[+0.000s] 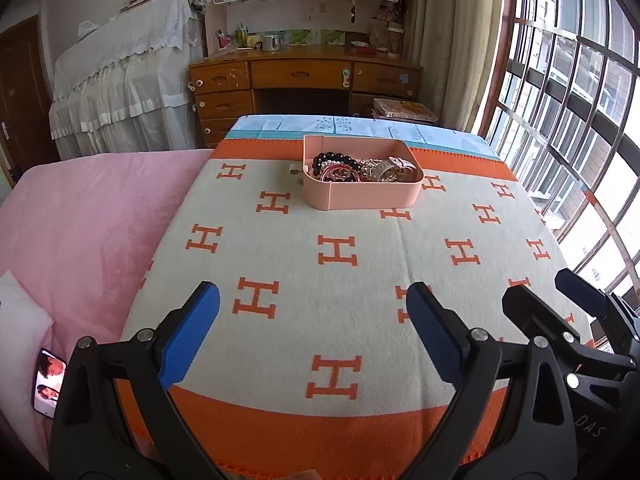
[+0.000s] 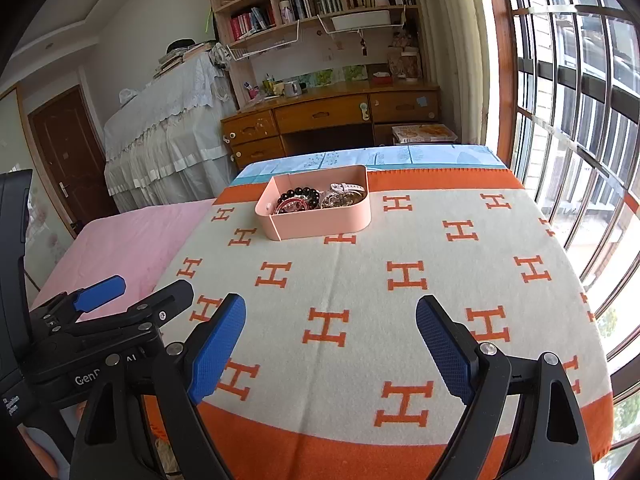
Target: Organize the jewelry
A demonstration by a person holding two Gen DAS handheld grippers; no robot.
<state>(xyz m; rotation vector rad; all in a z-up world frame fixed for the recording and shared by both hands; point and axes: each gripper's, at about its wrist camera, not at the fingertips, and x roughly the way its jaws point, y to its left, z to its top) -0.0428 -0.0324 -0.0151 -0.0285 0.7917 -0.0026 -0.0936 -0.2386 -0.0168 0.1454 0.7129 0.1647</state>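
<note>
Left wrist view: left gripper (image 1: 312,336) hovering low over the H-patterned blanket (image 1: 340,252), blue pads spread wide, gripping nothing. Right gripper (image 2: 332,344) hovering likewise beside it, pads wide apart and holding nothing. Sitting at 12 o'clock, well apart from both: one pink tray (image 1: 360,194), holding tangled jewelry (image 1: 362,168) including a black bead bracelet (image 1: 334,159) and a white strap; exact count hard to tell. Lying at 8 o'clock on the pink sheet: one lit phone (image 1: 47,382).
</note>
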